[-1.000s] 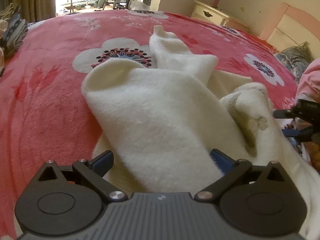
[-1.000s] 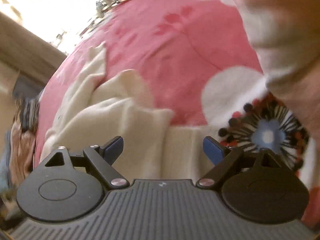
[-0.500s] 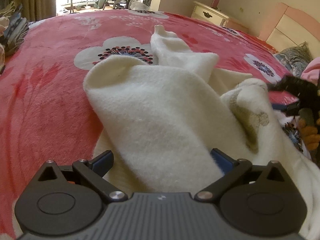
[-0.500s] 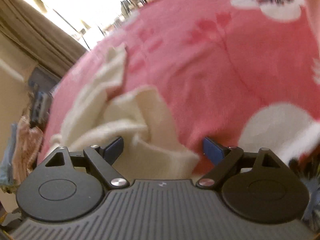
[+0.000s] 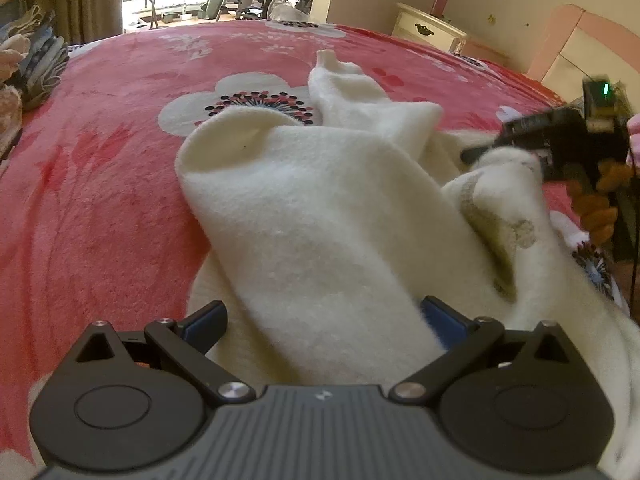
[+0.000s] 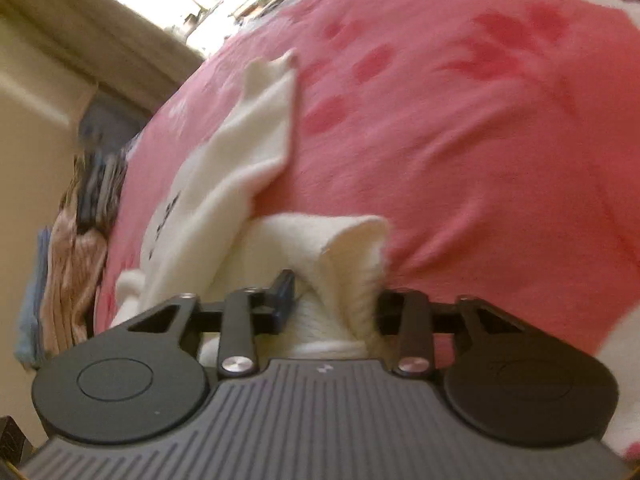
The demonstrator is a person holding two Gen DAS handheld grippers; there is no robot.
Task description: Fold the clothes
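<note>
Item: cream fleece garment (image 5: 320, 216), lying rumpled on the bed (image 5: 100, 200), a pink flowered cover. In the left wrist view it fills the middle of the frame, one narrow limb (image 5: 340, 80) stretching toward the upper middle; it is bunched, not squared or flat.

Left tool (image 5: 324, 320): jaws spread wide, blue pads either side of a thick fold that passes between them. Nothing is pinched; the cloth merely lies in the gap, likely so the tool is placed to take that edge.

Right tool (image 6: 332, 292): jaws drawn in on a peaked fold of the garment (image 6: 344, 248), cloth gathered between them. By appearance it grips a corner to lift or carry it across, which would suit making a fold.

Views compared: the left wrist view alone shows the right tool from outside (image 5: 560, 140), at the right edge of the frame, biting the garment's raised part; also a bedside cabinet (image 5: 430, 28) at upper right and stacked clothes (image 5: 36, 60) at upper left. The right wrist view alone shows the narrowed jaws close up, at lower middle, and the limb (image 6: 260, 128) running to upper left.
</note>
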